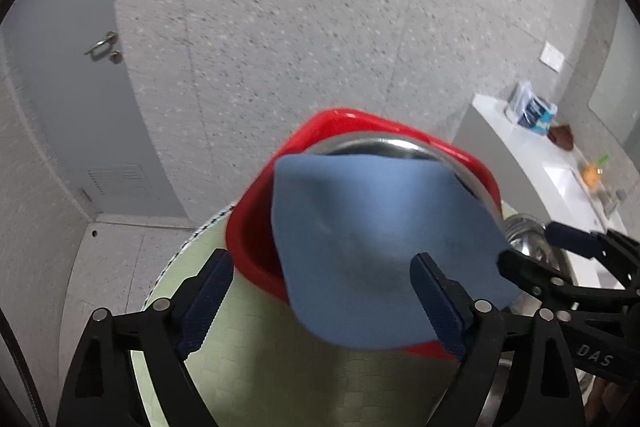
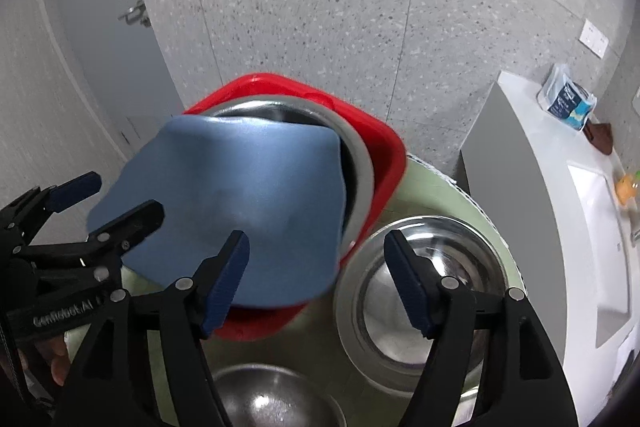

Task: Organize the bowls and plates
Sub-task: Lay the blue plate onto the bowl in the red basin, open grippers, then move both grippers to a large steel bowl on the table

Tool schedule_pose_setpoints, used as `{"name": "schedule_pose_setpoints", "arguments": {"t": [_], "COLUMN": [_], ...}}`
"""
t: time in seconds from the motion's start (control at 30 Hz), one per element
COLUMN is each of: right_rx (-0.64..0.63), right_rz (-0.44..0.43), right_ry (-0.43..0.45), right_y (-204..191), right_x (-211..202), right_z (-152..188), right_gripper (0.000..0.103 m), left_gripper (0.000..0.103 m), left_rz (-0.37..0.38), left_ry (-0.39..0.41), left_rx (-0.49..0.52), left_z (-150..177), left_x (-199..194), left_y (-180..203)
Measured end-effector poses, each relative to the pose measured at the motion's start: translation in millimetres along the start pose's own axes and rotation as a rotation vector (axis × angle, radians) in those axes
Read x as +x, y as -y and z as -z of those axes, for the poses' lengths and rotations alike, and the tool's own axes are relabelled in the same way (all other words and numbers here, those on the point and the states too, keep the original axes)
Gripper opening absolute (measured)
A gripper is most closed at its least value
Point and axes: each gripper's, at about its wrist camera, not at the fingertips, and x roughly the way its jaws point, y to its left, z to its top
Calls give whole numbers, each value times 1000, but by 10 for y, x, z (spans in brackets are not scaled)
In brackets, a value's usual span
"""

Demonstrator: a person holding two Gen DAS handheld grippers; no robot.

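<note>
A blue square plate [image 1: 360,239] [image 2: 240,203] lies tilted over a steel bowl [image 1: 384,147] [image 2: 356,163] that sits in a red square tray [image 1: 256,223] [image 2: 384,143] on a round green table [image 1: 256,367] [image 2: 432,183]. My left gripper [image 1: 320,303] is open, its fingers either side of the plate's near edge; it also shows in the right wrist view [image 2: 104,199]. My right gripper [image 2: 316,275] is open above the plate's right corner and a second steel bowl [image 2: 420,291]; it also shows in the left wrist view [image 1: 532,247]. A third steel bowl [image 2: 276,399] sits nearest.
A white counter [image 1: 520,143] [image 2: 532,163] with a sink, a blue packet [image 2: 568,99] and small items stands to the right. A grey door [image 1: 68,107] is at the left, and a speckled wall is behind.
</note>
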Motion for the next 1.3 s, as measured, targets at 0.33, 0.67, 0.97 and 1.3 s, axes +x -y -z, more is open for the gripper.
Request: {"name": "schedule_pose_setpoints", "arguments": {"t": [0.33, 0.67, 0.97, 1.3], "right_rx": [52, 17, -28, -6], "right_rz": [-41, -70, -119, -216], "right_ry": [75, 61, -7, -121], "right_y": [511, 1333, 1838, 2042], "right_x": [-550, -852, -813, -448], "right_z": [281, 750, 1190, 1548], "right_gripper": [75, 77, 78, 77], "left_gripper": [94, 95, 95, 93], "left_rz": [-33, -32, -94, -137], "left_ry": [101, 74, 29, -102], "left_rx": [15, 10, 8, 56], "left_z": [502, 1085, 1473, 1568], "left_x": [-726, -1088, -1203, -877], "left_y": [542, 1580, 2278, 2753]}}
